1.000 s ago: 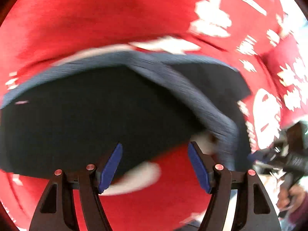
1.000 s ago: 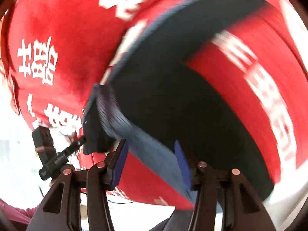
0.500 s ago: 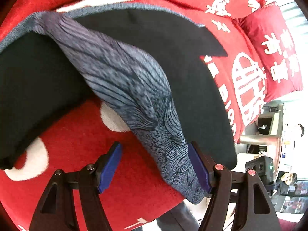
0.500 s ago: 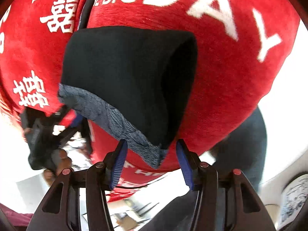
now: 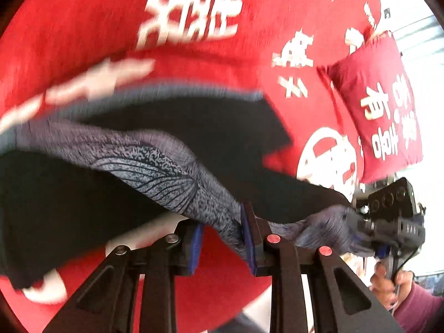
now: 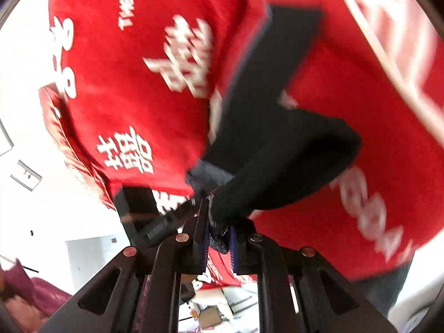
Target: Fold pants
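Black pants (image 5: pixel 83 208) with a grey patterned waistband (image 5: pixel 155 163) lie on a red bed cover. The waistband rises off the cover and passes between the blue pads of my left gripper (image 5: pixel 222 230), whose jaws are closing on it. From there the band stretches right to my right gripper (image 5: pixel 388 222), which grips its bunched end. In the right wrist view the right gripper (image 6: pixel 218 230) has its jaws closing, pinching a wad of grey band, and the black pants (image 6: pixel 277 161) hang from it in a fold.
The red cover (image 5: pixel 83 41) with white characters fills both views. A red pillow (image 5: pixel 383 105) lies at the far right. A hand in a maroon sleeve (image 5: pixel 388 280) holds the right gripper. Beyond the bed's edge (image 6: pixel 91 183) is a white room.
Both pairs of jaws have narrowed from wide apart onto the grey waistband. The band is now lifted off the cover and stretched between the two grippers. Both views have swung.
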`<state>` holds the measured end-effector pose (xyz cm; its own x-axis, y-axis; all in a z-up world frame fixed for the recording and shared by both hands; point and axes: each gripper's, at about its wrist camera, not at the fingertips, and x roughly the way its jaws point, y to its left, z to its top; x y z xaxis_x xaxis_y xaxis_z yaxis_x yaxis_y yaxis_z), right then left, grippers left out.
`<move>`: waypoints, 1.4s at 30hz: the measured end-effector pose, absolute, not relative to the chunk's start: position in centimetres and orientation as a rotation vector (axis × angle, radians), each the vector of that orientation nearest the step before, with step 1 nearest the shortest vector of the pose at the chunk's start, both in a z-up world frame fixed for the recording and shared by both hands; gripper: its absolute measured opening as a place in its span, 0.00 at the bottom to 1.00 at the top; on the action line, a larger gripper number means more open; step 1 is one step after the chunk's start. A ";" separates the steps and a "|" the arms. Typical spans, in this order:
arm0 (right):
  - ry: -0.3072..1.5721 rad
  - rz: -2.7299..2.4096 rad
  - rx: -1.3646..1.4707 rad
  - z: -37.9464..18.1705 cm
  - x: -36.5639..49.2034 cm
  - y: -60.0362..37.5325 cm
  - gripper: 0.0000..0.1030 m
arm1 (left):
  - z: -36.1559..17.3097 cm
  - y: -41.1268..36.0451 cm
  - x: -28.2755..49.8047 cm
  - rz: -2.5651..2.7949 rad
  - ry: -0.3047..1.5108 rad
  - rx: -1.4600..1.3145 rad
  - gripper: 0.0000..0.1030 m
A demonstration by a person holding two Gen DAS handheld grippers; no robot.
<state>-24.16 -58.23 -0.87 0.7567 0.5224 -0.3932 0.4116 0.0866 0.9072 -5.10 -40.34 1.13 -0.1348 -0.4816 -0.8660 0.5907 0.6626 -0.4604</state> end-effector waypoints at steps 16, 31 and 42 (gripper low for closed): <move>0.929 -0.139 1.330 -1.8 -11.3 -73.4 0.68 | 2.8 -43.7 4.7 -0.670 1.285 0.261 0.63; 1.015 -0.221 1.345 -9.3 -15.8 -69.2 0.05 | -5.2 -36.3 1.8 -0.406 1.468 0.307 0.63; 0.828 -0.198 1.557 -12.1 -20.2 -69.2 0.68 | -7.0 -34.9 1.2 -0.373 1.469 0.311 0.63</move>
<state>-20.19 -69.19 -12.08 0.7231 0.3828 -0.5750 0.6018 0.0596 0.7964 1.18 -34.94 -7.04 0.0630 -0.0545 -0.9965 0.4272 0.9039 -0.0224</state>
